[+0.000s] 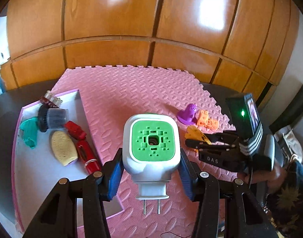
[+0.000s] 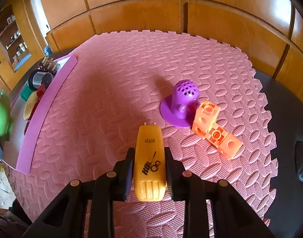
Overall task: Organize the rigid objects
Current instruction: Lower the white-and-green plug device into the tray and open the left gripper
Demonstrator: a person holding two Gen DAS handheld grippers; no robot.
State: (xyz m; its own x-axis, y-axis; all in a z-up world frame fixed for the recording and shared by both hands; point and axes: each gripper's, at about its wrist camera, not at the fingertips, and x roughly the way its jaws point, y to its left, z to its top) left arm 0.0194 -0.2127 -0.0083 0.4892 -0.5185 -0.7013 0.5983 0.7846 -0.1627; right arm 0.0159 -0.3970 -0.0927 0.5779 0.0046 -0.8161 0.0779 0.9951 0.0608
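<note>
The white and green plug-in unit [image 1: 151, 148] is clamped between the pads of the left claw [image 1: 151, 170], held above the pink mat [image 1: 131, 91] just right of the tray [image 1: 32, 170]. The yellow toy part [image 2: 149, 164] is gripped by the right claw [image 2: 149, 170], low over the mat. The plug-in unit could slip, since its rounded sides are held only near the base, and it might drop on the crowded tray items.
</note>
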